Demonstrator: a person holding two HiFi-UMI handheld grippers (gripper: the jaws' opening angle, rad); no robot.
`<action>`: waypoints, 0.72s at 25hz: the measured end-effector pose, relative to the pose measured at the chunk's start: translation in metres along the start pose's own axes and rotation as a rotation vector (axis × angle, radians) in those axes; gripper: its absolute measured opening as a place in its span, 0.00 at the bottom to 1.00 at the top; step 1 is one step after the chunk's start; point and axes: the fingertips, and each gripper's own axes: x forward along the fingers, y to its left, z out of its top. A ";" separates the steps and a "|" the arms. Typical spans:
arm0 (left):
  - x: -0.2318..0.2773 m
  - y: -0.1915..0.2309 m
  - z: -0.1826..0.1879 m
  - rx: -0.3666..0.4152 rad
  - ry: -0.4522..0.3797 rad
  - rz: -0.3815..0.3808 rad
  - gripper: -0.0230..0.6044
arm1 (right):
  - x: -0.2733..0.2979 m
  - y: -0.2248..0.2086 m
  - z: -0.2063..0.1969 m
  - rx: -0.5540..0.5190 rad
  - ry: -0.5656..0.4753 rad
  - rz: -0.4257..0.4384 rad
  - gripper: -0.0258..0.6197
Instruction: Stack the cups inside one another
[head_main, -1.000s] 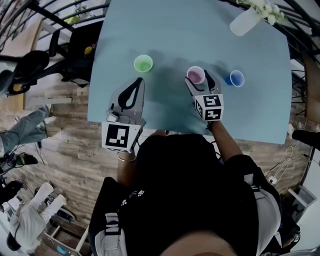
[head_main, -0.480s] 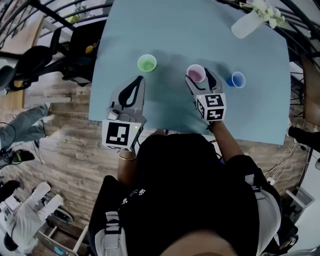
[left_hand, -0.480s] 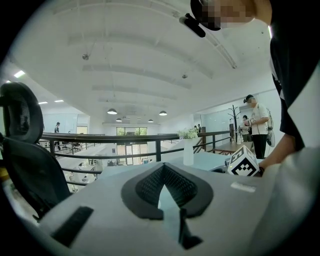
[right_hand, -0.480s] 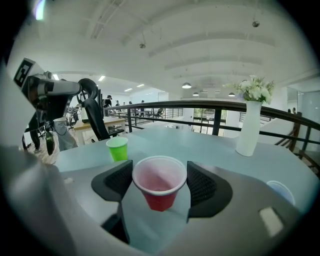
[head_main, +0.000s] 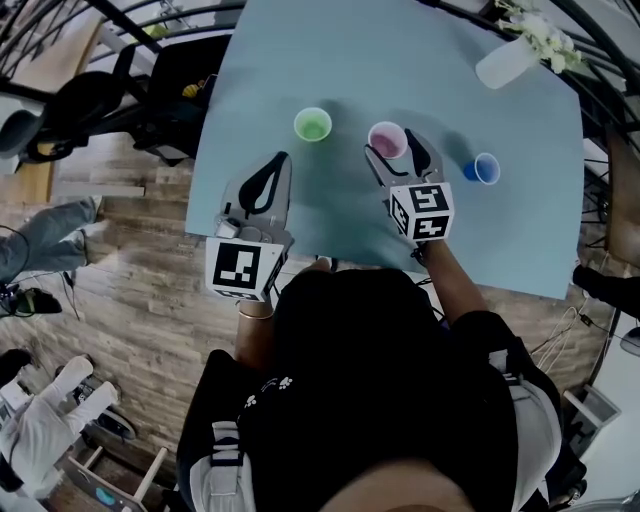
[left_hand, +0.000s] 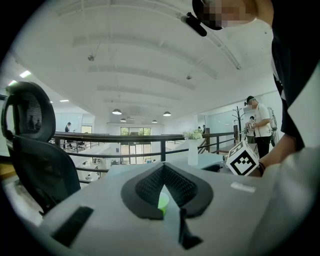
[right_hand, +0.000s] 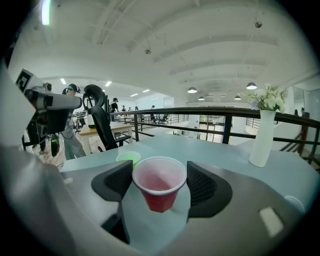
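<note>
Right gripper (head_main: 396, 154), upper centre of the head view, pinches the red cup (right_hand: 159, 186). Left gripper (head_main: 271, 172), centre-left, is pressed together and empty.

An open-plan office: a black railing (right_hand: 220, 112), with a desk (right_hand: 102, 129) and swivel chair (right_hand: 98, 116) near it, and ceiling lamps (right_hand: 192, 90) in rows above it.

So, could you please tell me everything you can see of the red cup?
The red cup is a small, plastic-looking tumbler: red outside, pink inside, white rim, tapering to a narrow base. It is upright, mouth up, empty, held at the rim between the pads of the right gripper. It sits over the blue table, between the green cup and the blue cup, touching neither.
</note>
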 end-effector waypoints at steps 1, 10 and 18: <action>-0.002 0.002 -0.001 -0.003 0.001 0.004 0.02 | 0.002 0.004 0.004 -0.002 -0.007 0.007 0.58; -0.021 0.023 -0.003 -0.019 0.000 0.048 0.02 | 0.025 0.038 0.042 -0.026 -0.065 0.075 0.58; -0.036 0.047 -0.004 -0.023 0.002 0.101 0.02 | 0.051 0.066 0.064 -0.060 -0.096 0.134 0.58</action>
